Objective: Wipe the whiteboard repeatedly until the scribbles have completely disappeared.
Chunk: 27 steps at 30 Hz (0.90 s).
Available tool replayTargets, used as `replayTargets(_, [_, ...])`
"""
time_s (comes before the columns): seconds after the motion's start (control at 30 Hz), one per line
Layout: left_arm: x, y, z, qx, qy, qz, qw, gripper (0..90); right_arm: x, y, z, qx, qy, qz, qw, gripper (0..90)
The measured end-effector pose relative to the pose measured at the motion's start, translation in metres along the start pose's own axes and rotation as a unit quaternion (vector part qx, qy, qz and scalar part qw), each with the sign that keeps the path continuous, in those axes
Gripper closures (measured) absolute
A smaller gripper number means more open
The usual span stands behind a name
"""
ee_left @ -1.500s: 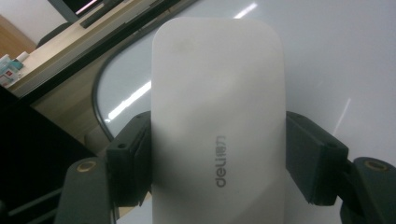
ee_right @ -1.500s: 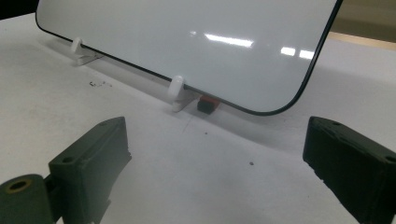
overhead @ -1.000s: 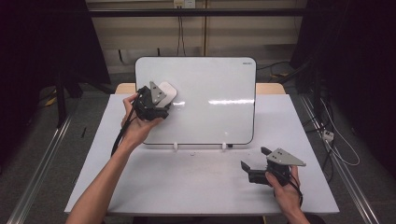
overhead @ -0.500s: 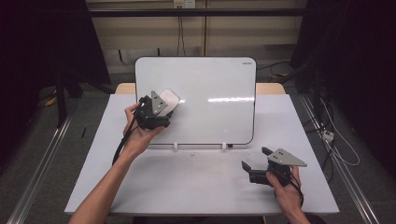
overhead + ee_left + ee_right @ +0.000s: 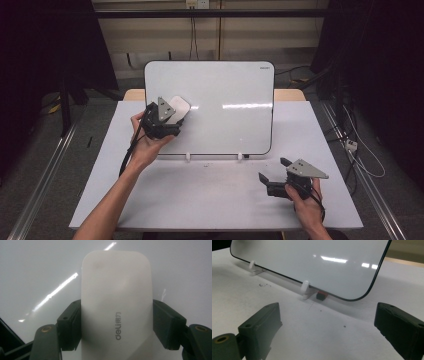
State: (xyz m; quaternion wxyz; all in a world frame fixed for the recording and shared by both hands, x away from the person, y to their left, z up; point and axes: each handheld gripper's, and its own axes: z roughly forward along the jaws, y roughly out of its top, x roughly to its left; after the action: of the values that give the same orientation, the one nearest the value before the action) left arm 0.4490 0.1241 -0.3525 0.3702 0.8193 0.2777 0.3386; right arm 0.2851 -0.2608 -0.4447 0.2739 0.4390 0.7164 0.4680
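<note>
White surface [image 5: 200, 200] carries an upright whiteboard [image 5: 225, 100]. Left tool [image 5: 172, 120] clamps a white eraser [image 5: 116, 307] against the board. Right tool [image 5: 272, 172] rests wide open, holding nothing.

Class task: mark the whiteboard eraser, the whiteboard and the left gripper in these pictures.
Whiteboard eraser [image 5: 116, 302]: left gripper view, middle of its white back.
Whiteboard [image 5: 225, 107]: high view, bare middle of its surface.
Left gripper [image 5: 172, 120]: high view, between its fingertips, shut on the eraser.

The eraser [image 5: 116, 312] was plain white with grey lettering, the whiteboard [image 5: 225, 107] glossy white with a black edge, the surface [image 5: 200, 200] white.
</note>
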Motion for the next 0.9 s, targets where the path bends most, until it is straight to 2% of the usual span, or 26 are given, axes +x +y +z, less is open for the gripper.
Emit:
replayTargets(0.23, [0.001, -0.002, -0.003, -0.013, -0.006, -0.016, 0.9998, 31.3, 0.000, 0.000, 0.000, 0.001, -0.001, 0.001, 1.0000, 6.9])
replayTargets(0.3, [0.002, 0.000, -0.007, -0.019, -0.011, -0.017, 0.9996, 31.3, 0.000, 0.000, 0.001, 0.002, 0.000, 0.000, 1.0000, 6.9])
replayTargets(0.43, [0.002, 0.002, -0.014, -0.022, -0.007, -0.008, 0.9997, 31.2, 0.001, 0.000, 0.001, 0.002, 0.001, 0.000, 1.0000, 6.9])
replayTargets(0.67, [0.002, -0.006, -0.022, -0.021, -0.002, -0.011, 0.9997, 31.2, 0.001, 0.001, 0.001, 0.002, 0.002, 0.002, 1.0000, 6.9])
replayTargets(0.73, [0.002, -0.010, -0.024, -0.022, -0.001, -0.020, 0.9996, 31.2, 0.001, 0.001, 0.002, 0.001, 0.002, 0.003, 1.0000, 6.9])
replayTargets(0.77, [0.003, -0.012, -0.025, -0.019, -0.001, -0.016, 0.9997, 31.2, 0.001, 0.001, 0.002, 0.001, 0.002, 0.003, 1.0000, 6.9])
replayTargets(0.83, [0.003, -0.015, -0.029, -0.018, 0.001, -0.022, 0.9996, 31.2, 0.002, 0.001, 0.002, 0.002, 0.004, 0.003, 1.0000, 6.8])
replayTargets(0.9, [0.004, -0.018, -0.032, -0.024, 0.001, -0.028, 0.9993, 31.2, 0.002, 0.002, 0.003, 0.002, 0.003, 0.003, 1.0000, 6.9])
